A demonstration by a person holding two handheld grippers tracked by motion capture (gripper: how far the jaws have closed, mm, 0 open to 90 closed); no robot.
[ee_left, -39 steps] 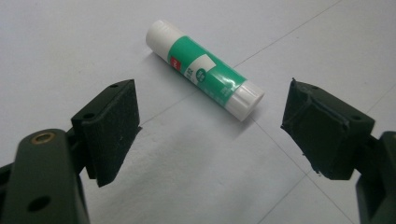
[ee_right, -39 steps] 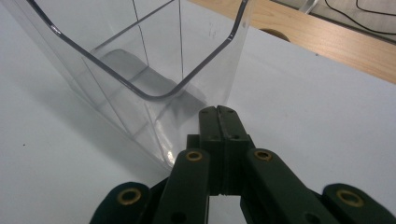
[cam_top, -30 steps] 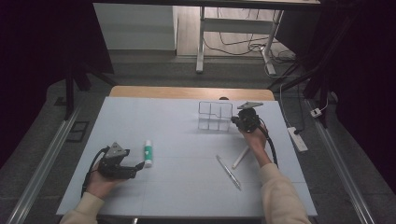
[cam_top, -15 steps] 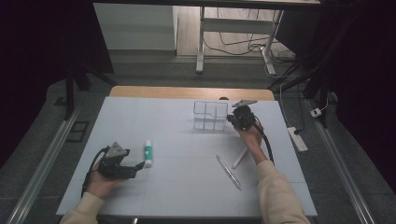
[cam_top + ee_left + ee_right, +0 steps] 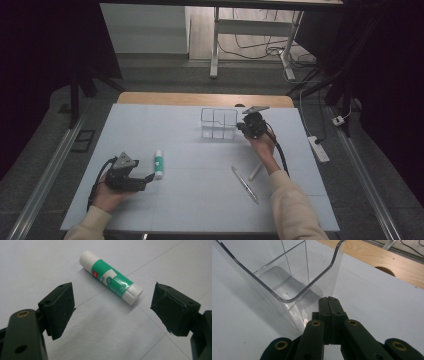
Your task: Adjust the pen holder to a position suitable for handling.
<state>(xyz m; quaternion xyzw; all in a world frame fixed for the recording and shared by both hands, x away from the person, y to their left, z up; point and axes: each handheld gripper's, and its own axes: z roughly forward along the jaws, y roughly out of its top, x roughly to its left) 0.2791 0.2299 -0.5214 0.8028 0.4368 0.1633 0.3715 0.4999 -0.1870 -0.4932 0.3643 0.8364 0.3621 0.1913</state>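
— Two jaws of my right gripper are pressed together, empty, tips against the clear organizer's wall.

— And the left gripper?

— Wide open; the glue stick lies just beyond, untouched.

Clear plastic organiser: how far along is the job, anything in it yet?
Nothing looks stowed yet: the clear plastic compartment organiser shows empty. In hand: the right tool, jaws shut with nothing between them, sits against the organiser's outer wall; whether it is pushing it I cannot tell. The left tool stands open, short of the green-and-white glue stick. Left: the glue stick and the pens lie loose on the table.
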